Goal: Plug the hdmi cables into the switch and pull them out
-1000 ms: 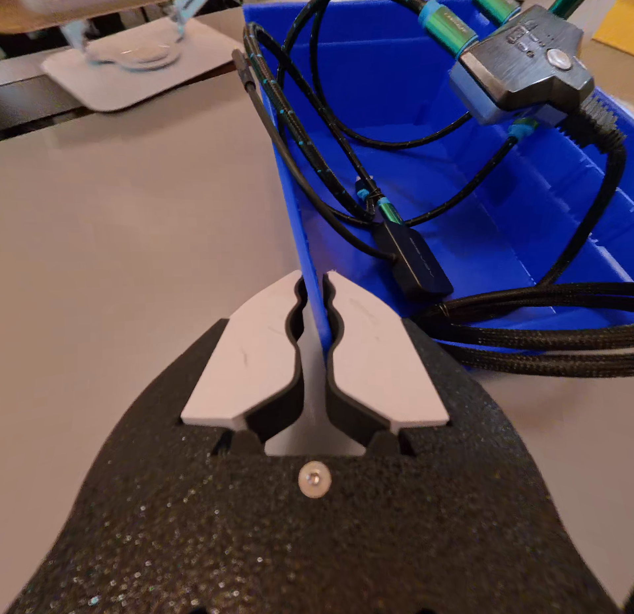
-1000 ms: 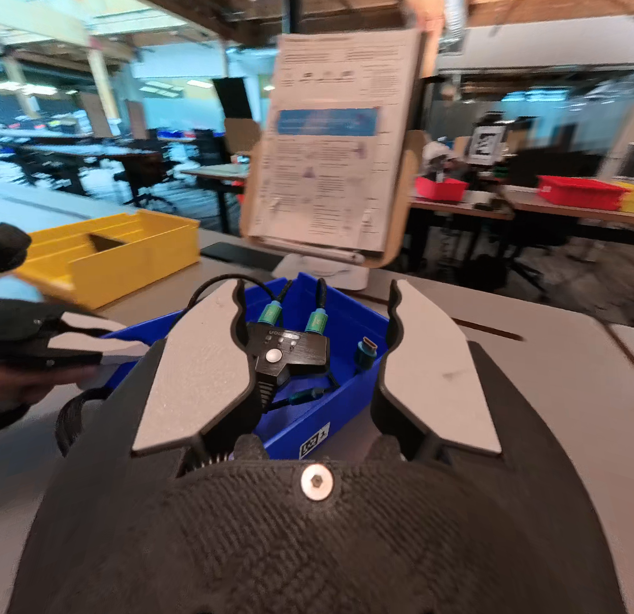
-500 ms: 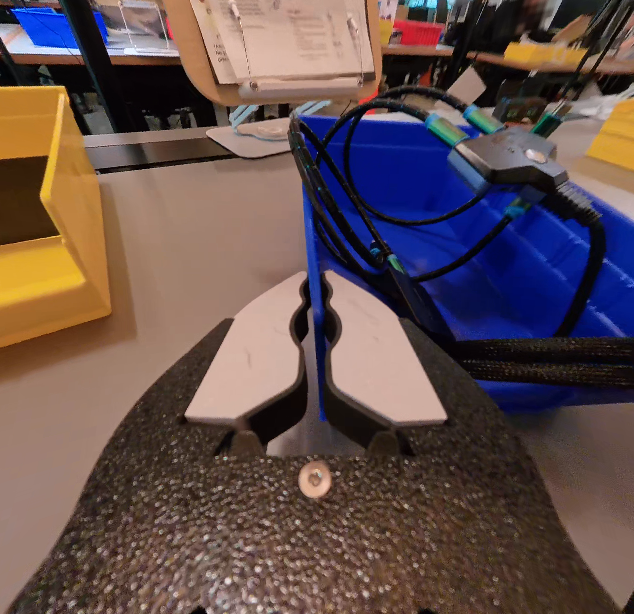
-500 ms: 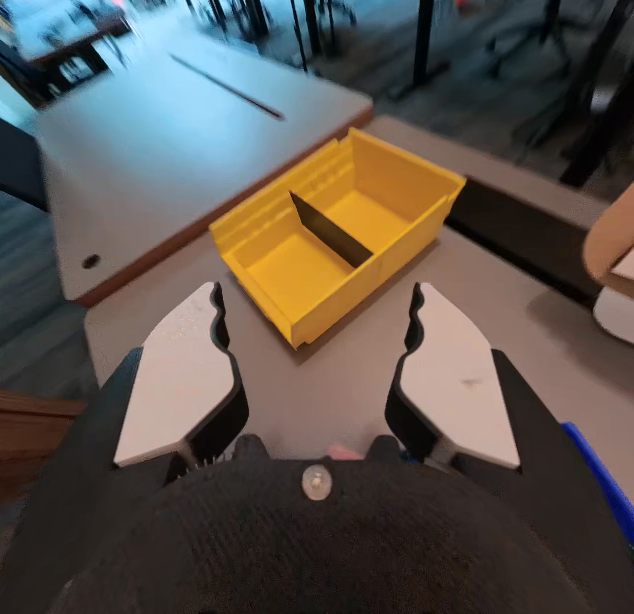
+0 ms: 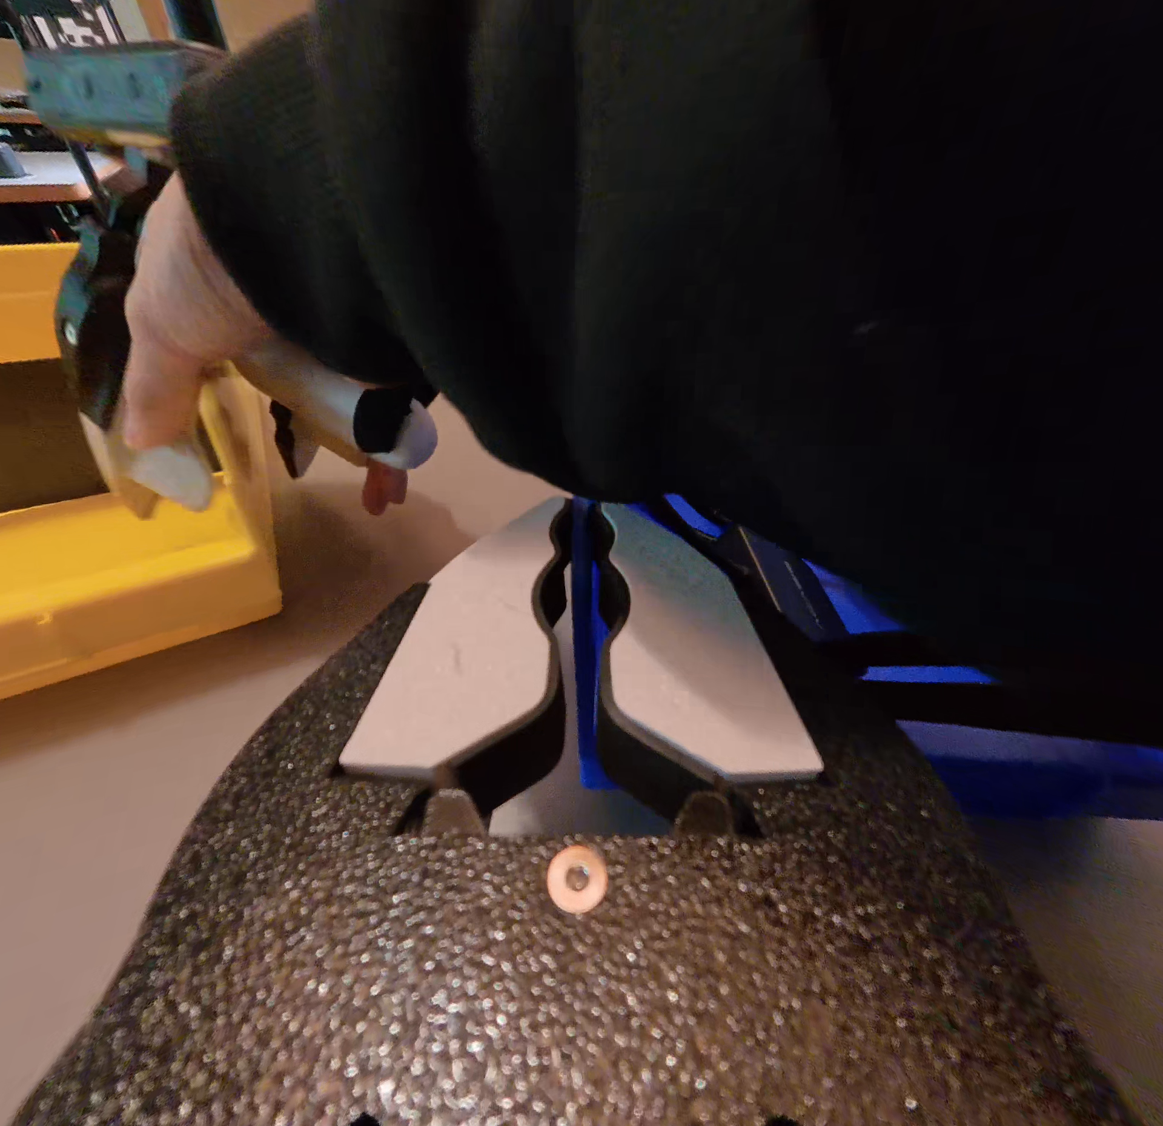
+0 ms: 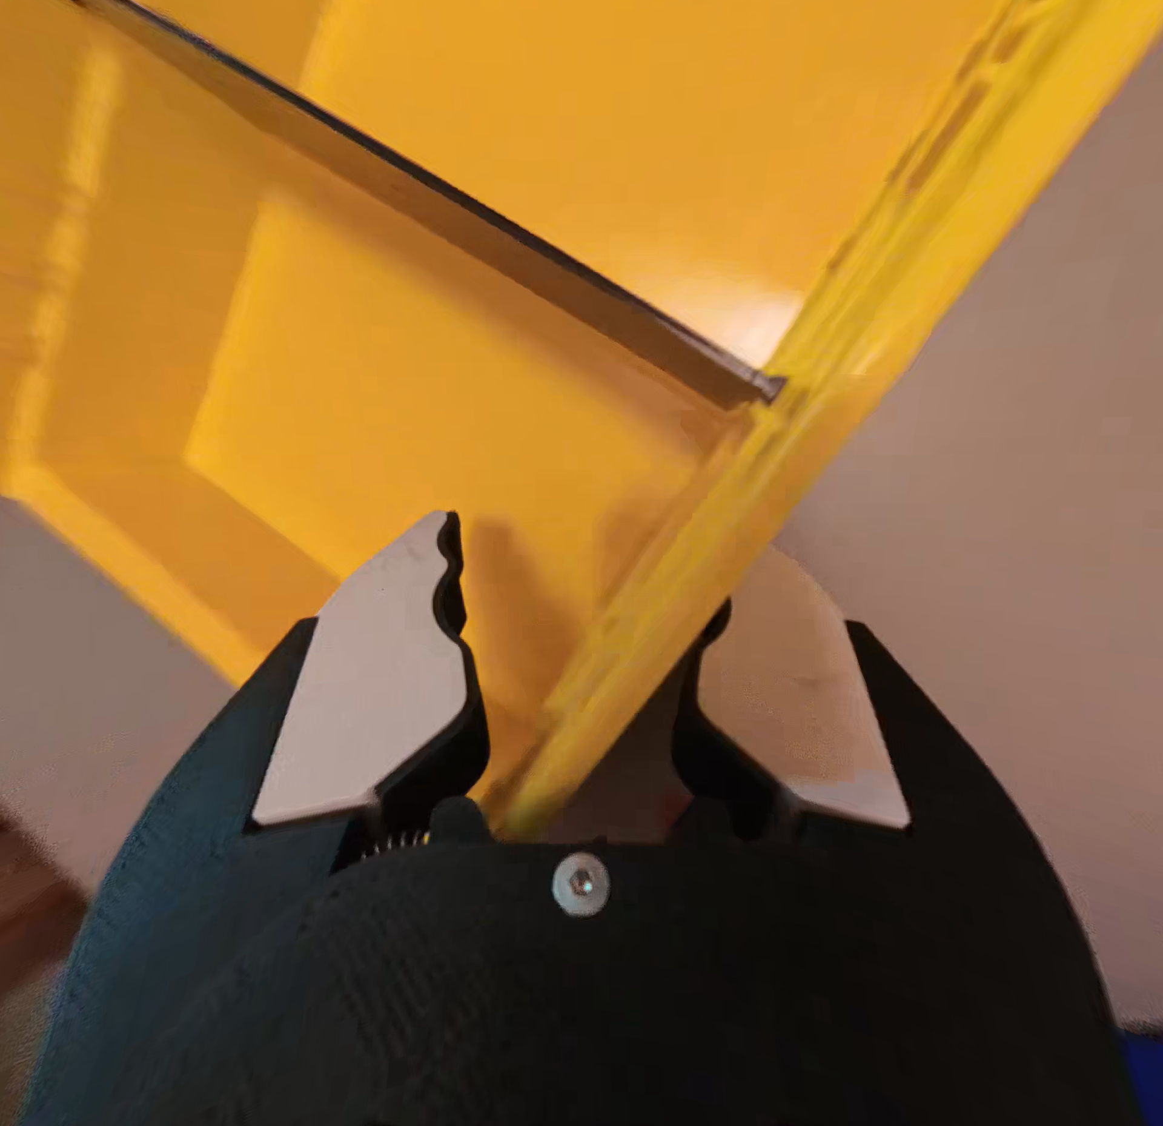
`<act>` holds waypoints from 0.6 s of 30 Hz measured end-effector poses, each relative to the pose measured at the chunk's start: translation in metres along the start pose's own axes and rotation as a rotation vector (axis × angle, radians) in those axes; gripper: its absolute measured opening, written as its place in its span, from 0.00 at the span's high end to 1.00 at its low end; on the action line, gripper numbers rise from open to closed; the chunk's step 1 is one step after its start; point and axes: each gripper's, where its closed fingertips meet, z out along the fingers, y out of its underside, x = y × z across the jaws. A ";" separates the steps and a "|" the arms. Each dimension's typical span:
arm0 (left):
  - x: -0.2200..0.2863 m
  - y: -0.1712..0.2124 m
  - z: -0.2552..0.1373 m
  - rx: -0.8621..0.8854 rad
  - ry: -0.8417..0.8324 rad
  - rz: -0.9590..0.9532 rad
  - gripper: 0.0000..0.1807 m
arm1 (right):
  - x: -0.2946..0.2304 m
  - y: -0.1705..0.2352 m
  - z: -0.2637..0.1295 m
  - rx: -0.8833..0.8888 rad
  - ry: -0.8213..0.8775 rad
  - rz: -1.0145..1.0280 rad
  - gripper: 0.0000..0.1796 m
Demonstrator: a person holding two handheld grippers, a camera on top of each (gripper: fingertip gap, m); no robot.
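Note:
My left gripper is shut on the near wall of the blue bin. A black HDMI plug and black cable lie in the bin beside it. The switch is hidden behind a person's black sleeve. My right gripper is open, with its jaws astride the side wall of a yellow bin, one finger inside and one outside. It also shows in the left wrist view, held by a hand at the left.
The yellow bin stands on the tan table left of the blue bin. It has a black divider across it and nothing shows inside. Shelving and tables stand behind at the far left.
My right gripper has dropped onto the yellow bin's wall and its jaws have narrowed. The arm has crossed the left wrist view, hiding the switch and cables. My left gripper still grips the blue bin.

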 end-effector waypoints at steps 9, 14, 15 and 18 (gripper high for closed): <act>-0.004 0.000 0.000 0.003 -0.001 -0.005 0.98 | 0.007 -0.015 -0.002 -0.112 0.092 -0.053 0.84; -0.008 0.000 -0.003 0.002 -0.010 0.000 0.98 | 0.011 -0.029 -0.031 -0.132 0.125 -0.109 0.83; -0.010 0.000 -0.004 0.001 -0.017 0.003 0.97 | 0.013 -0.033 -0.041 -0.126 0.116 -0.121 0.82; -0.016 0.000 -0.006 -0.003 -0.036 0.013 0.97 | 0.022 -0.048 -0.084 -0.097 0.088 -0.189 0.81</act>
